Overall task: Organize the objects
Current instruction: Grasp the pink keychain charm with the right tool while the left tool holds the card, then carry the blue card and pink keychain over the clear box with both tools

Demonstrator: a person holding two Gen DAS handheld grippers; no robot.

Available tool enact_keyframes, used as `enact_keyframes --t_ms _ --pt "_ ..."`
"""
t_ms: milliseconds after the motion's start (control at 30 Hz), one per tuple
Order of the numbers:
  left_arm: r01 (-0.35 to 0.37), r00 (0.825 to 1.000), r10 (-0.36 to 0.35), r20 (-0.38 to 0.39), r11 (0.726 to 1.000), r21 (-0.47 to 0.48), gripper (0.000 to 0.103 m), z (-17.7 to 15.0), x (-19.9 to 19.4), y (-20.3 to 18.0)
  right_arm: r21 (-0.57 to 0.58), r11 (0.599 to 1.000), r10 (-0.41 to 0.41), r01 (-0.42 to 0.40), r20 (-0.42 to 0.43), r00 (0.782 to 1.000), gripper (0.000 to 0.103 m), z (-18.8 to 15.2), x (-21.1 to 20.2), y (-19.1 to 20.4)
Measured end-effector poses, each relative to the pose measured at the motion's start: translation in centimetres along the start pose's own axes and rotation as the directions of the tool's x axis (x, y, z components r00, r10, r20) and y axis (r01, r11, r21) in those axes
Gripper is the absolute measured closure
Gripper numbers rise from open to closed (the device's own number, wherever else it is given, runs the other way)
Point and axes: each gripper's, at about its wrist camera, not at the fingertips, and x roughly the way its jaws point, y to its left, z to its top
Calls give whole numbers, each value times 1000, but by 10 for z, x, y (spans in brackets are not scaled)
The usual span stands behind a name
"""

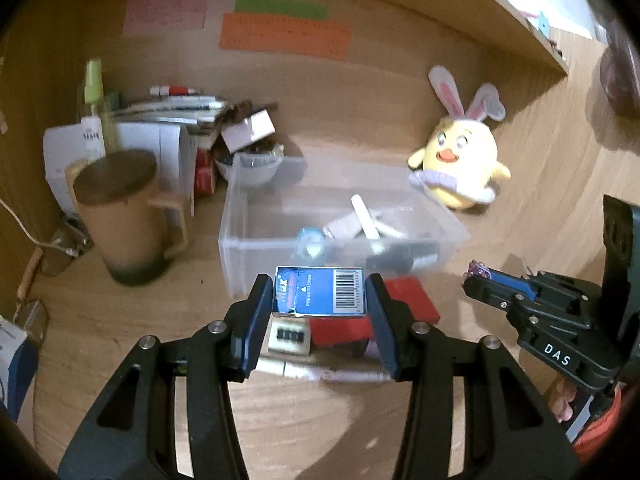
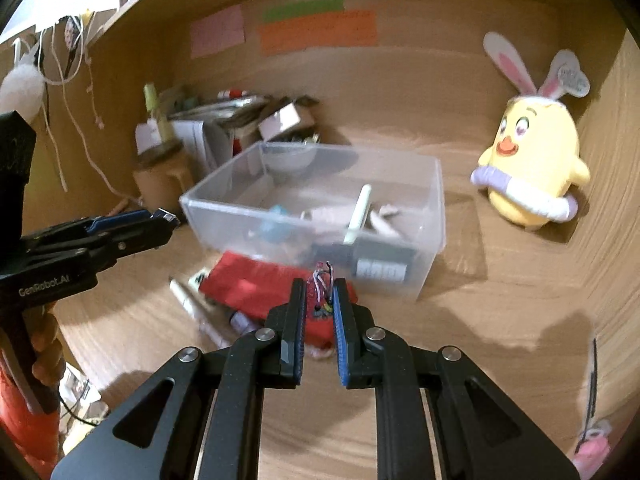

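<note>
Left tool (image 1: 318, 294) level above table (image 1: 280, 420), clamped on blue box (image 1: 320, 291), just short of clear bin (image 1: 248, 236). Right tool (image 2: 319, 292) nearly closed, pinching small wire bundle (image 2: 323, 276) over red pouch (image 2: 248, 284). Wooden table and back wall; mug (image 1: 128, 216) left, plush chick (image 1: 460, 160) right.

I see warm, dim light — motion blur smears both views, edges bend and darken, soft shadows on the surface (image 2: 500, 320).
</note>
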Motion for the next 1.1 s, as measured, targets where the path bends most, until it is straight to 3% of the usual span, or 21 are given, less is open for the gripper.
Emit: enact_keyframes --t_ms 700,967,1100 --pt "-57 995 56 80 998 4 56 53 21 -5 17 1000 -13 11 137 990 92 56 6 -13" --pt "-67 998 67 4 998 9 56 58 58 -1 50 998 -38 33 102 994 92 63 31 -28" --pt "-8 997 7 -81 1000 -8 56 57 83 4 59 998 -39 35 65 997 92 63 46 -37"
